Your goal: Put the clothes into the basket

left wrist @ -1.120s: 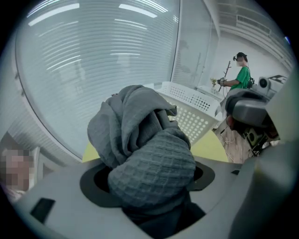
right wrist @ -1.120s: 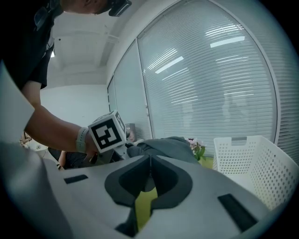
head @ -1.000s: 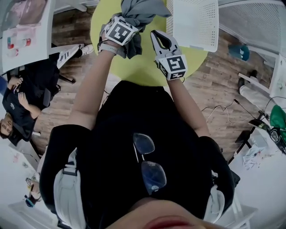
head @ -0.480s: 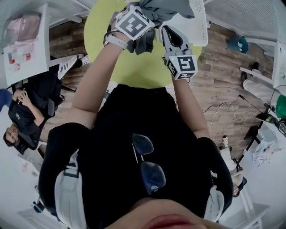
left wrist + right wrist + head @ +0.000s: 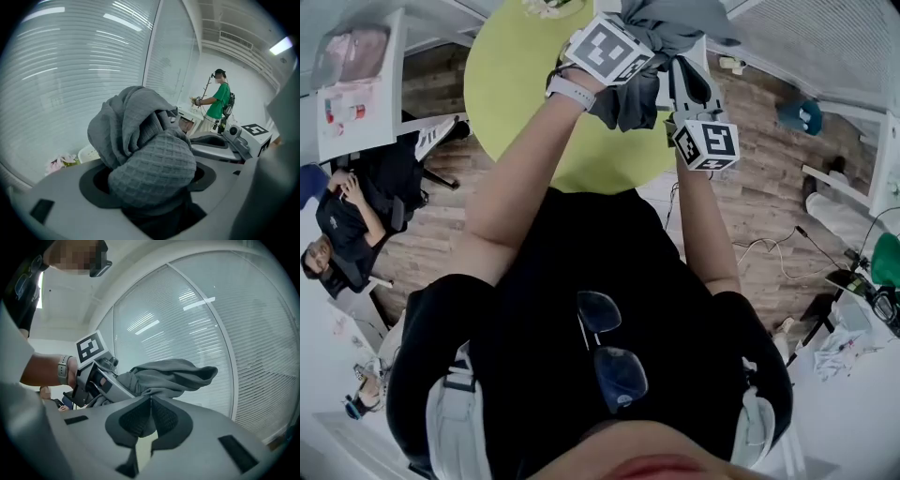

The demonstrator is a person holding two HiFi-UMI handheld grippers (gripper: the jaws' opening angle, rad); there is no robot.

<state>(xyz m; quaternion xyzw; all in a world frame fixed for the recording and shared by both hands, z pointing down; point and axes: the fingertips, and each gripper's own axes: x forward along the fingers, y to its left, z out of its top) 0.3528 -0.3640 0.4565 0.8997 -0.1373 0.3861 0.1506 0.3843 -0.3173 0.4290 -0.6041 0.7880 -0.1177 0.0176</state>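
The task was mid-carry, as I judged it: the one garment in sight, a grey cloth (image 5: 150, 159), was up in the air, not in the basket. The left gripper (image 5: 150, 182) had its jaws clamped on the cloth, which bulged between and over the pads in a thick waffle-knit wad, with loose folds hanging past the tips. What remained, by my reading, was to bring the wad over the basket's mouth and let it drop. Of the basket (image 5: 660, 91) only a white strip showed, just beyond and below both sets of jaws, so I could not tell whether anything already lay in it, nor whether more clothes waited elsewhere. The right gripper (image 5: 151, 398) had its jaws pressed together, tips meeting right under the cloth's lower edge. Whether they nipped a fold I could not tell, though nothing sat between the pads further back. Both forearms reached forward from the body over the round yellow-green surface (image 5: 534, 103). The left jaws were tipped downward with the marker cube uppermost, while the right jaws were nearly level, close beside the left ones on their right and touching, or nearly touching, the hanging cloth.
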